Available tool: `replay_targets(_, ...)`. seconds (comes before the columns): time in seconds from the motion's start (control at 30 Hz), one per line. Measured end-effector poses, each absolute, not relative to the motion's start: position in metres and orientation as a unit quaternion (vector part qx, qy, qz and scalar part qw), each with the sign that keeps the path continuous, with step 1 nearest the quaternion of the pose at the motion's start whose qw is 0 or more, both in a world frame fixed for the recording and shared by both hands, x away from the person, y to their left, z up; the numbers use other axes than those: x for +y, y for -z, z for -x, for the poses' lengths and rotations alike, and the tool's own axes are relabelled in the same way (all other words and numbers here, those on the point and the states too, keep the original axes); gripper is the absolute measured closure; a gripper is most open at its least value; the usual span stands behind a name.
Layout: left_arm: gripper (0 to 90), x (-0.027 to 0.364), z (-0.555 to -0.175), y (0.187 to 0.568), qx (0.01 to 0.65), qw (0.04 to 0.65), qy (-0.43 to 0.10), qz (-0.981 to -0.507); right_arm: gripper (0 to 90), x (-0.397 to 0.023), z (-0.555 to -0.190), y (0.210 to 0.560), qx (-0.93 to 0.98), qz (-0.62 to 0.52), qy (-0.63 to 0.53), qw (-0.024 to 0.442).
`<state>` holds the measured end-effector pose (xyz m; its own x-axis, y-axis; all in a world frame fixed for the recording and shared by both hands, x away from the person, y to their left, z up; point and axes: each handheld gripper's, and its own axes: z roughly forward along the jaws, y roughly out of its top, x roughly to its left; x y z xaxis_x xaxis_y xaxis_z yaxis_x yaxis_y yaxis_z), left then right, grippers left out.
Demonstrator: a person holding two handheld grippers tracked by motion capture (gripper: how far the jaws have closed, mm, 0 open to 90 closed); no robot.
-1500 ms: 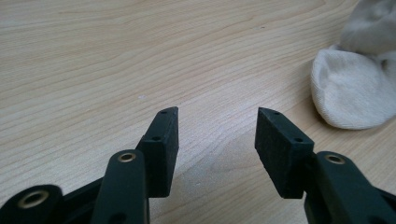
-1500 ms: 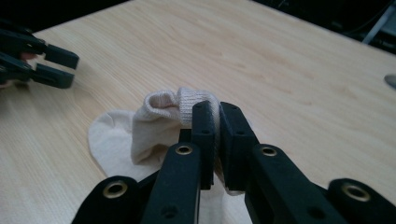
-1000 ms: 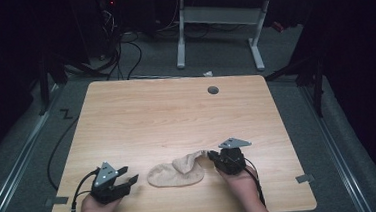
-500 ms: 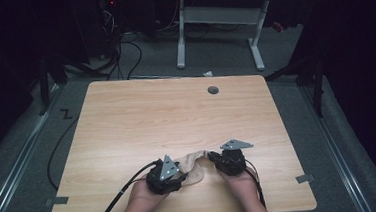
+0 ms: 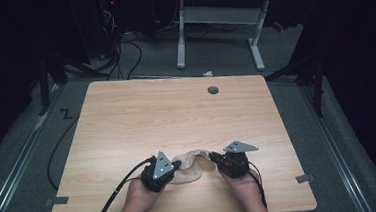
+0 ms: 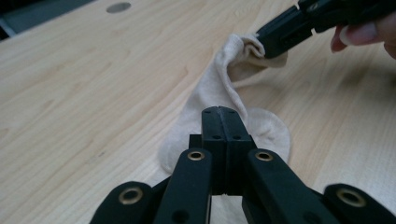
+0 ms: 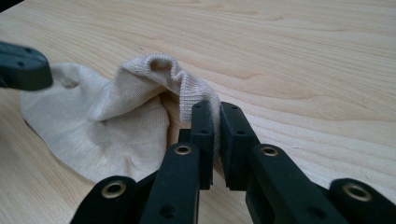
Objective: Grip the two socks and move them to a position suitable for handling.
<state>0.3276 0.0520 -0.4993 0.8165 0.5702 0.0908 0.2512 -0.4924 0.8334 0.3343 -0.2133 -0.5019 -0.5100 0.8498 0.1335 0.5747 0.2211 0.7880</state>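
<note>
My right gripper point(image 7: 215, 140) pinches the cuff of the beige sock point(image 5: 190, 165), lifting it; my left gripper point(image 6: 223, 122) has its jaws pressed together over the toe end. Both sit near the table's point(image 5: 176, 112) front edge, bare wood stretching beyond.

Your left gripper point(image 5: 176, 164) and right gripper point(image 5: 213, 157) are both matte black. Each carries a grey three-cornered plate on top, dotted with small screws. A black cable trails from each one back toward you. Seen close up in the gripper views, the left gripper point(image 6: 223, 116) and right gripper point(image 7: 217, 114) each have two flat black jaws on hinged link arms, with brass-ringed pivot holes and small dark screw holes. Your forearms are bare, with no sleeves visible.
</note>
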Motion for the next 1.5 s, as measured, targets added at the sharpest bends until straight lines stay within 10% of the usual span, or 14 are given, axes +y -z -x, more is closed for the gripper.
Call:
replay_targets(0.2,47.9,0.030,-0.330,0.518,0.229,0.404,-0.202,-0.862,85.1,-0.213,-0.335,0.503,0.765,-0.469,-0.409,0.164)
replay_targets(0.4,86.6,0.036,-0.340,0.516,0.259,0.406,-0.200,-0.853,85.2,-0.214,-0.335,0.503,0.765,-0.470,-0.409,0.161)
replay_targets(0.83,88.2,0.097,-0.312,0.465,0.284,0.451,-0.179,-0.827,85.2,-0.193,-0.320,0.481,0.772,-0.429,-0.444,0.150)
replay_targets(1.3,87.3,0.132,-0.321,0.496,0.335,0.448,-0.121,-0.820,80.3,-0.156,-0.315,0.492,0.799,-0.400,-0.428,0.135)
replay_targets(1.5,72.5,0.136,-0.349,0.502,0.360,0.441,-0.135,-0.811,74.5,-0.150,-0.342,0.493,0.786,-0.417,-0.427,0.164)
